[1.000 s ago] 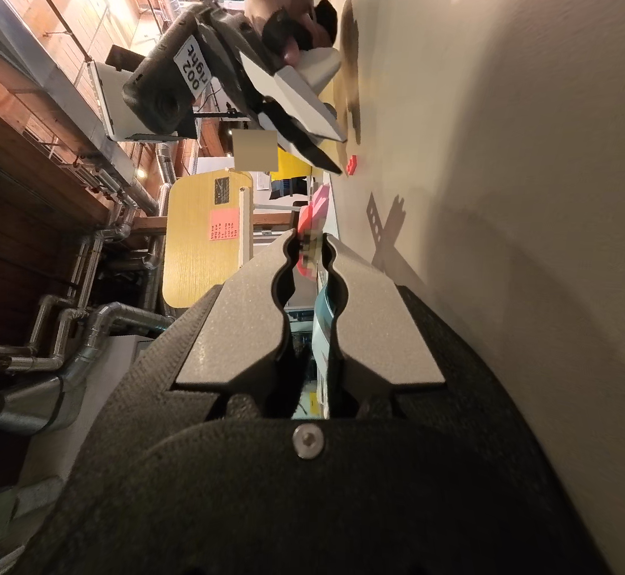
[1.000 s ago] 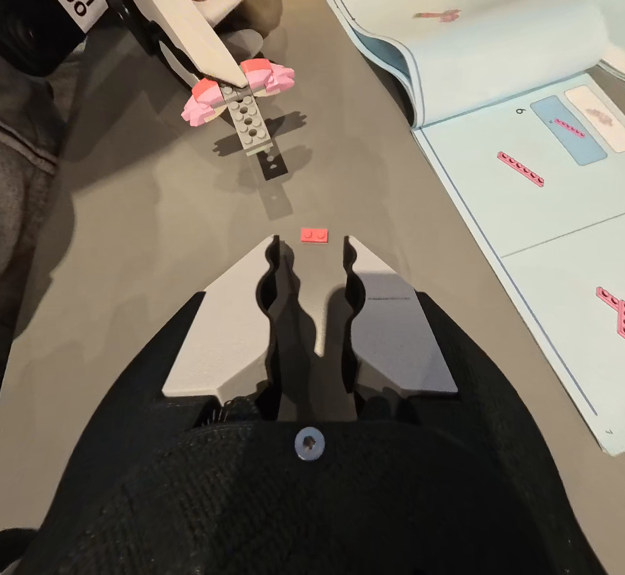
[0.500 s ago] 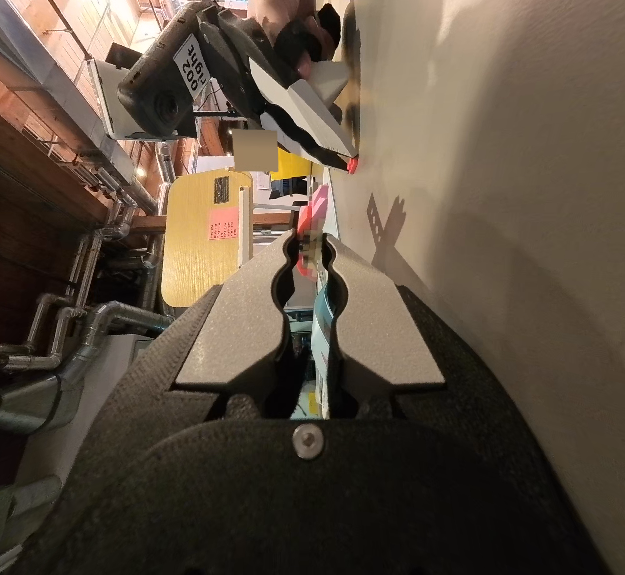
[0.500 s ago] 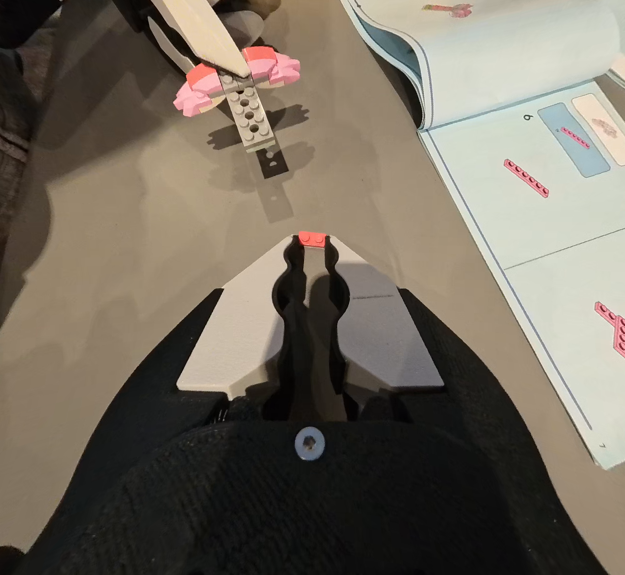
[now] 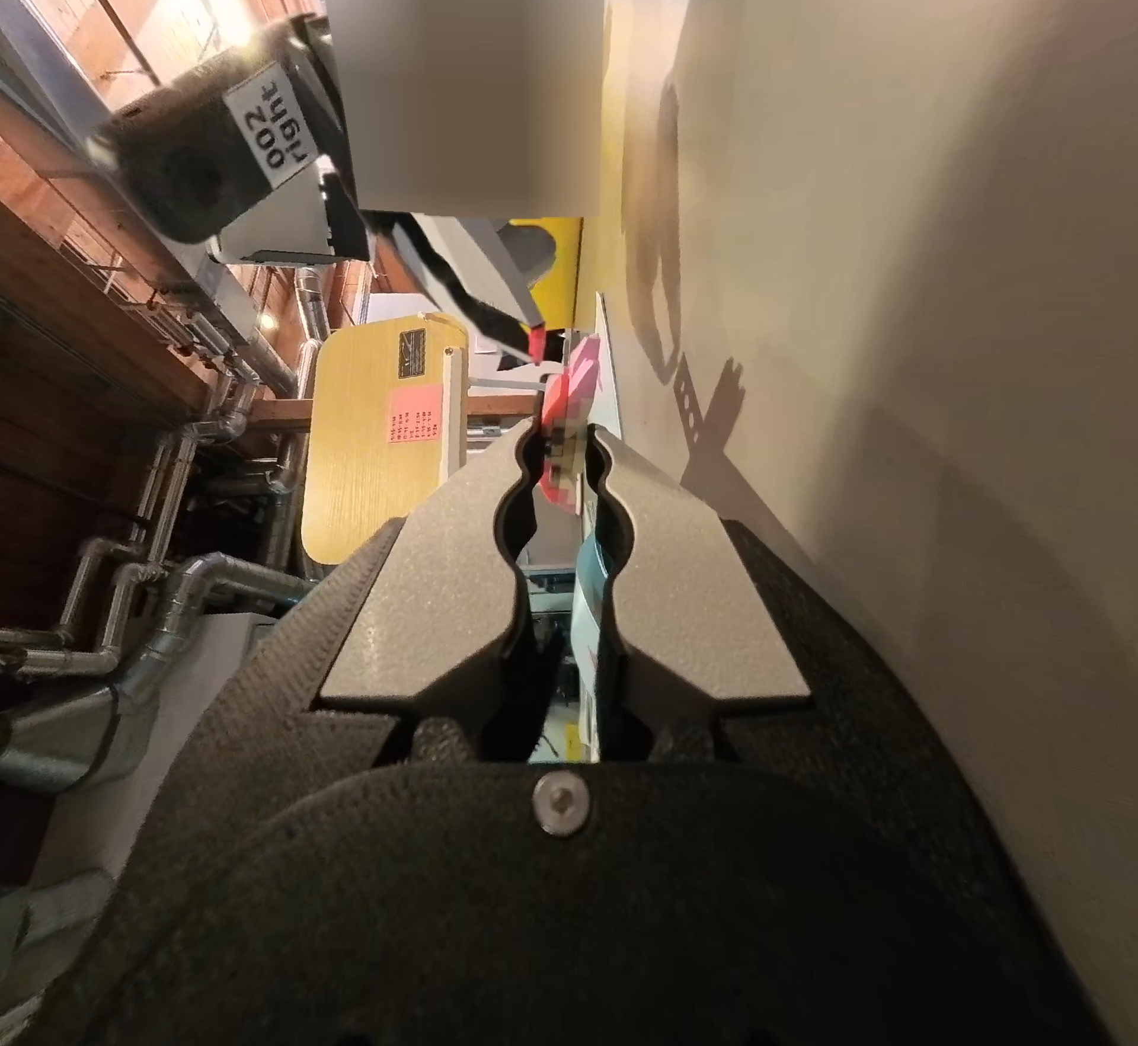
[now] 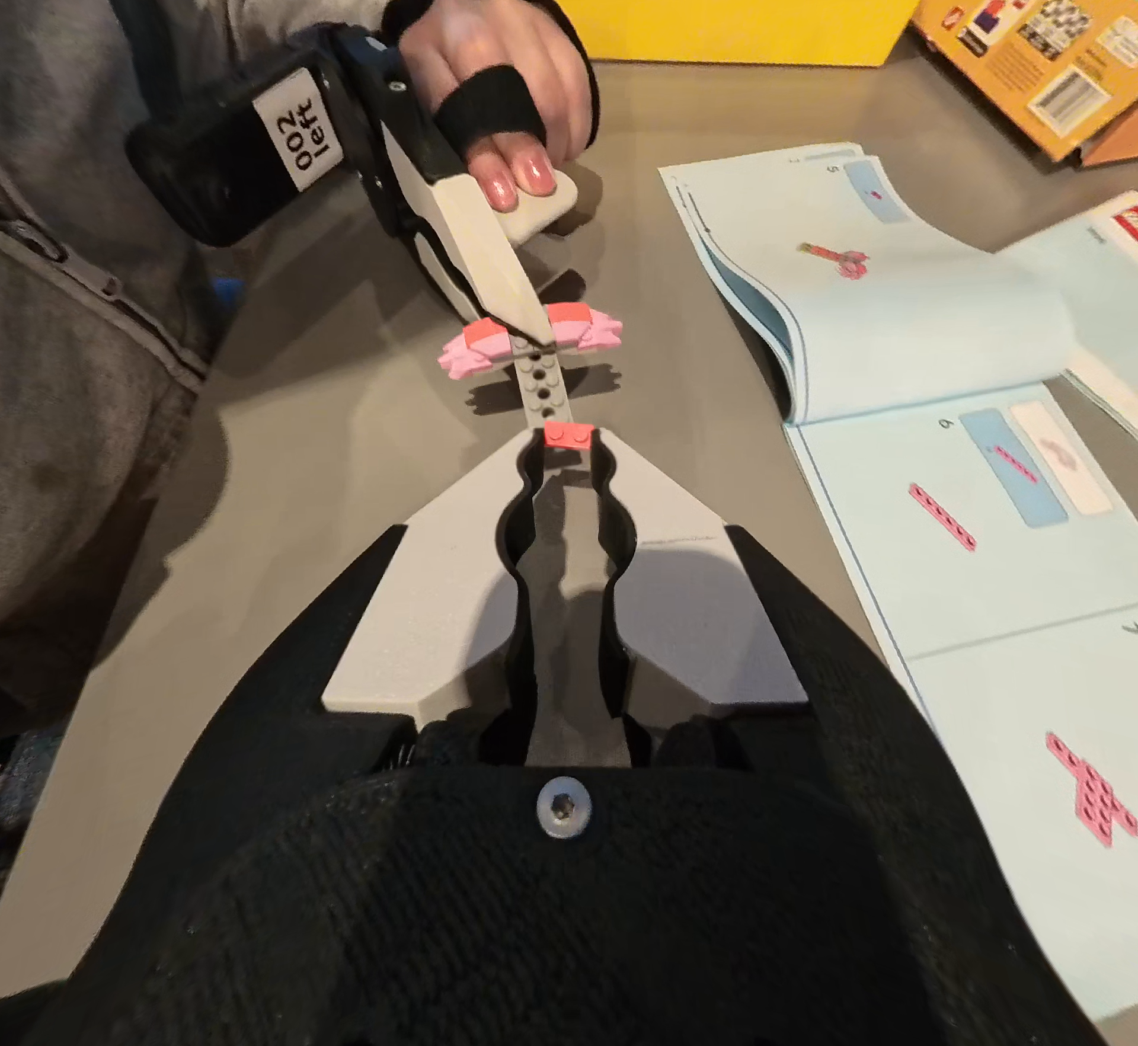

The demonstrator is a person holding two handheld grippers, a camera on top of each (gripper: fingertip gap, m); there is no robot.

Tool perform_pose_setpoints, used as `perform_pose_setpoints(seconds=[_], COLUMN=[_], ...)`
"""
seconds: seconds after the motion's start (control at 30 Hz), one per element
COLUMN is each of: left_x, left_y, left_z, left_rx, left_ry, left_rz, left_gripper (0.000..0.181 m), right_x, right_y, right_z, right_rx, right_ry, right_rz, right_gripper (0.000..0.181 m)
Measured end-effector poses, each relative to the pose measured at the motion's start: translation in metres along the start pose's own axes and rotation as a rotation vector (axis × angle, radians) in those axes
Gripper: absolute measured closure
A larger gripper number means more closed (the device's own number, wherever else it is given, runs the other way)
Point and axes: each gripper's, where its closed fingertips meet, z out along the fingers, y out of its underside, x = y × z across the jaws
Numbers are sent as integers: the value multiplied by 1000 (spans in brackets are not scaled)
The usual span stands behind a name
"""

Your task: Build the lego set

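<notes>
Since a second ago the small red two-stud plate (image 6: 569, 436) is leaving the grey tabletop (image 6: 295, 524), now lifted at the near end of the grey studded strip. On the left, the left gripper (image 6: 542, 339) is pinching the pink-petalled lego assembly (image 6: 529, 339) above the table, likely steadying it. The right gripper (image 6: 569, 447) is pinching the plate for attaching. Far right, an open pale-blue instruction booklet (image 6: 924, 339) is lying flat for reference
</notes>
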Motion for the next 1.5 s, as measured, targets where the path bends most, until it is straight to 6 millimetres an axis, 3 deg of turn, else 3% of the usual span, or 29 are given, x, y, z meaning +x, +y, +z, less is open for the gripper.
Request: perform_pose_setpoints(seconds=[0.13, 0.43, 1.5], left_x=[0, -4, -6], left_y=[-3, -9, -15], left_z=[-1, -2, -2], left_rx=[14, 39, 68], left_ry=[-3, -33, -46], left_rz=[8, 19, 12], left_gripper=[170, 170, 170], right_x=[-10, -19, -21], right_y=[-10, -9, -11], right_z=[6, 14, 11], right_rx=[6, -15, 27], right_ry=[-82, -155, -162], right_rz=[-7, -24, -76], right_gripper=[168, 168, 163])
